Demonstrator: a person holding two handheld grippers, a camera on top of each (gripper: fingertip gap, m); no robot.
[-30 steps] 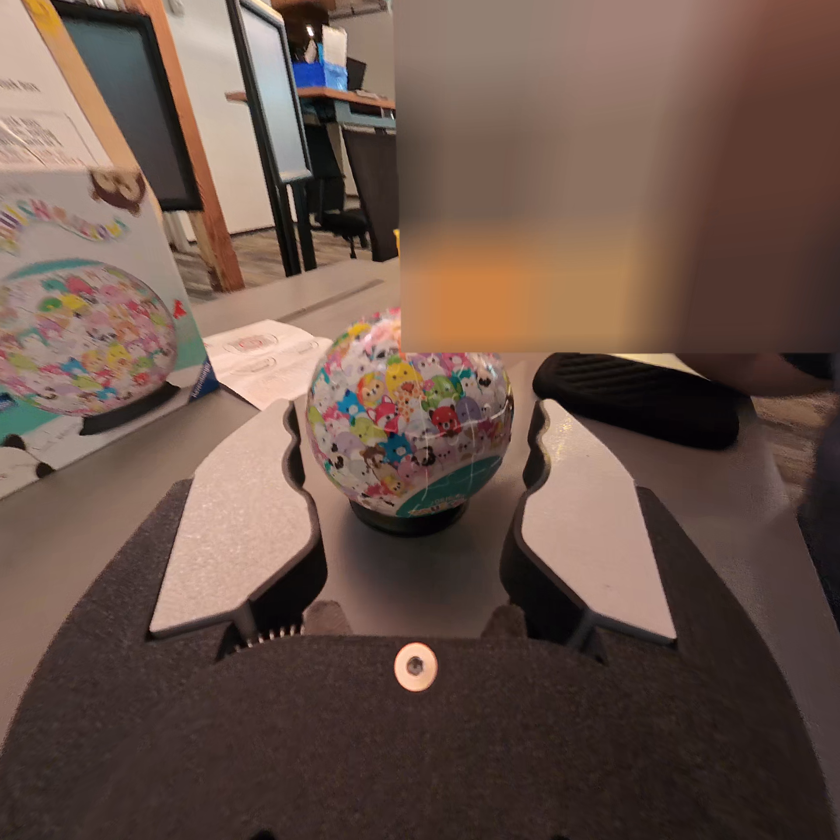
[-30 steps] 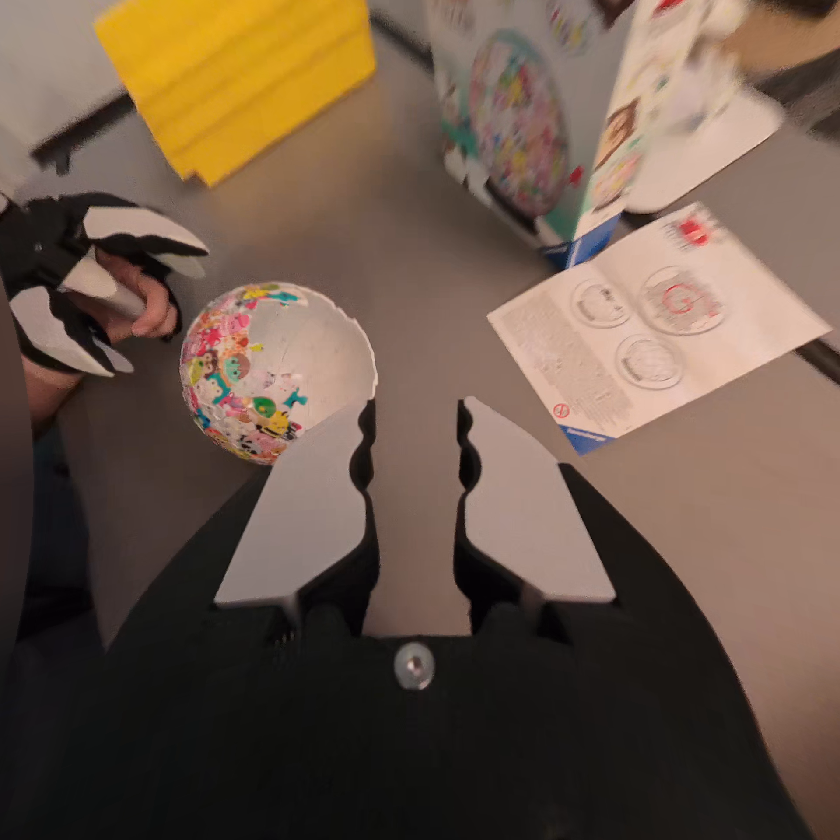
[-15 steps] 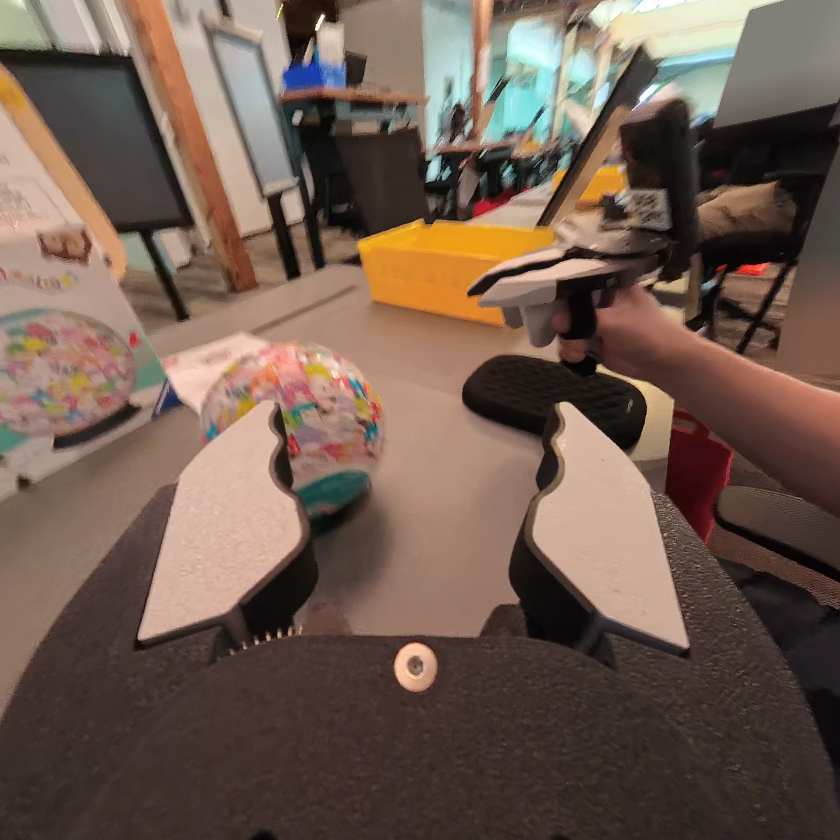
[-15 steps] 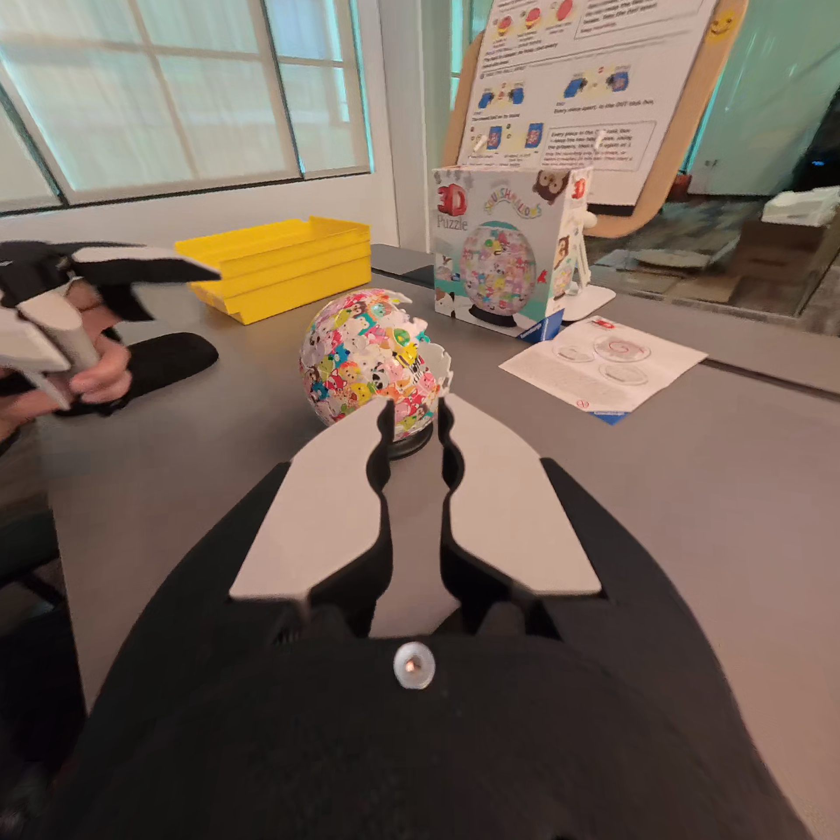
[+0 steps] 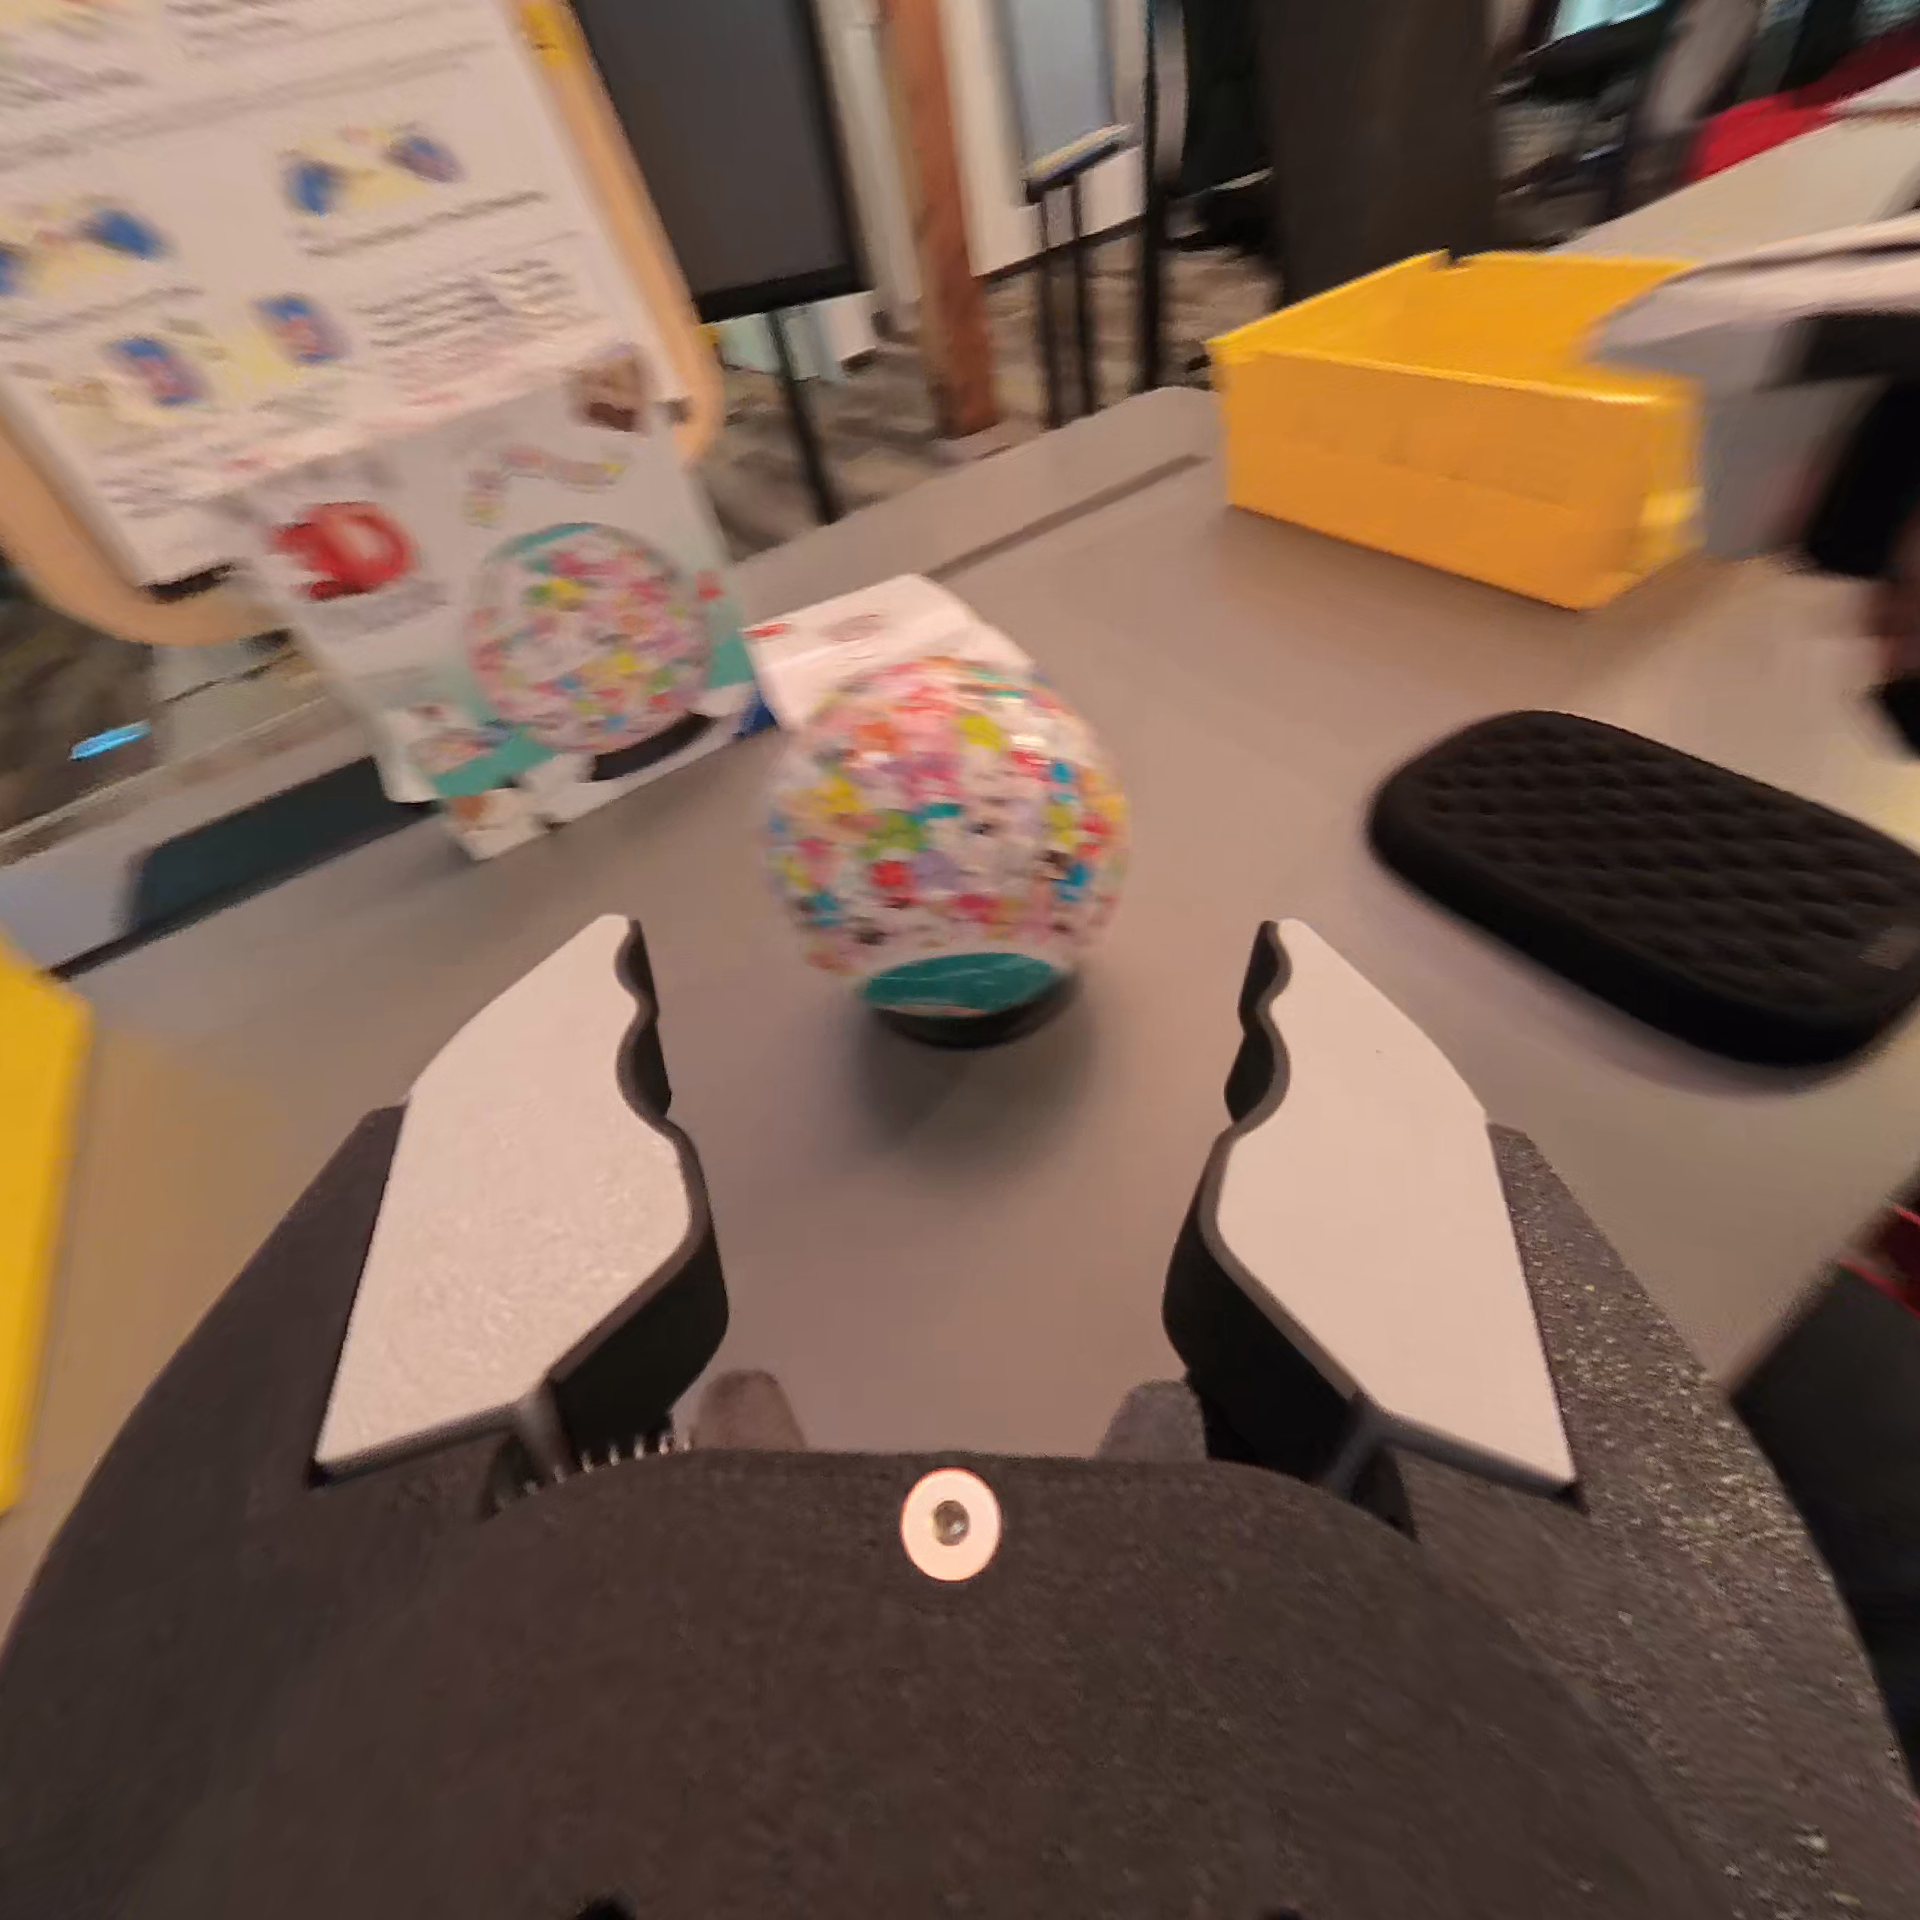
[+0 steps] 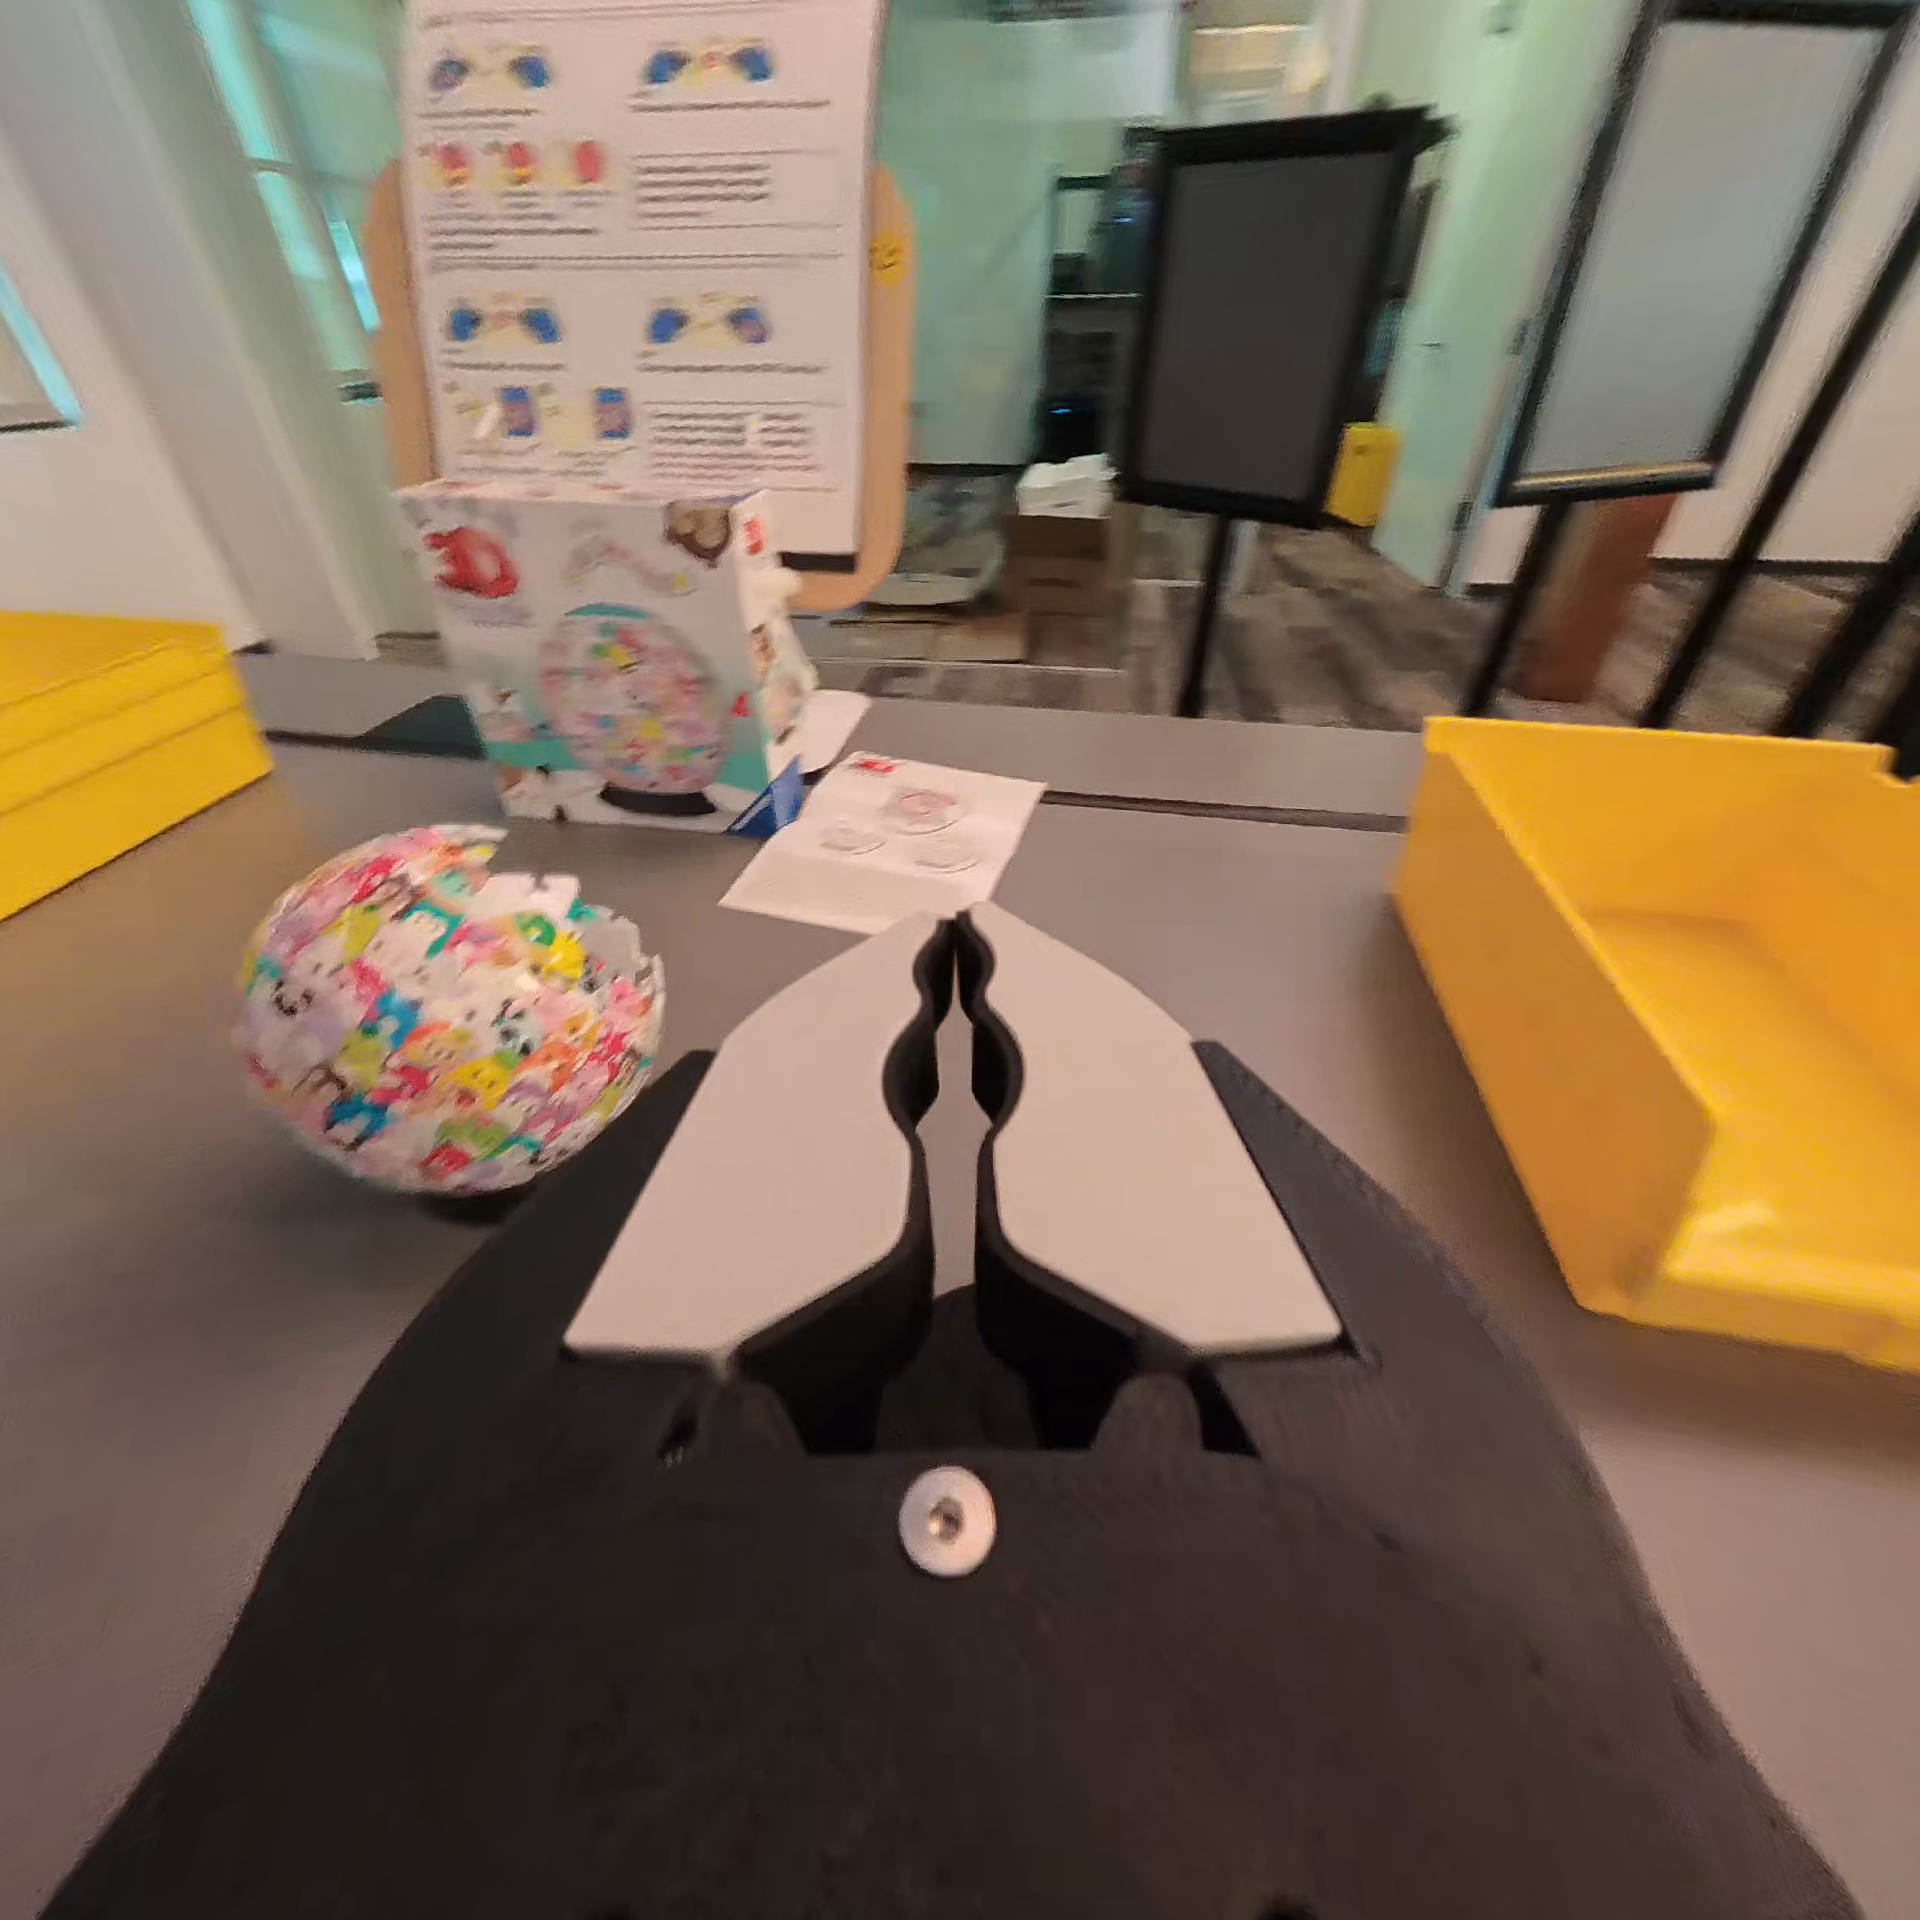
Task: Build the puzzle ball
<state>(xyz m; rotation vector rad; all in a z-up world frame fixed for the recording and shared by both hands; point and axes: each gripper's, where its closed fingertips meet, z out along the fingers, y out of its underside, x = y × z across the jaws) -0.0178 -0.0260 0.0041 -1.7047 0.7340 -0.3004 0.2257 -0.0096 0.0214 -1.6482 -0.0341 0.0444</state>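
The colourful puzzle ball (image 5: 943, 823) stands on a small black stand (image 5: 966, 1023) on the grey table (image 5: 1195, 665). In the right wrist view the ball (image 6: 447, 1013) shows a jagged open gap at its top. My left gripper (image 5: 948, 940) is open and empty, a short way in front of the ball. My right gripper (image 6: 956, 927) is shut and empty, to the right of the ball and apart from it. Part of the right gripper (image 5: 1766, 301) shows blurred at the far right of the left wrist view.
The puzzle box (image 6: 613, 665) and a white instruction sheet (image 6: 894, 847) lie behind the ball. A yellow bin (image 6: 1662, 1029) stands at the right, stacked yellow trays (image 6: 94, 727) at the left. A black pad (image 5: 1652, 873) lies right of the ball. A poster board (image 6: 634, 249) stands behind the box.
My right gripper has closed fully and swung right, so the ball now lies to its left. My left gripper has turned so the ball is centred between its open fingers.
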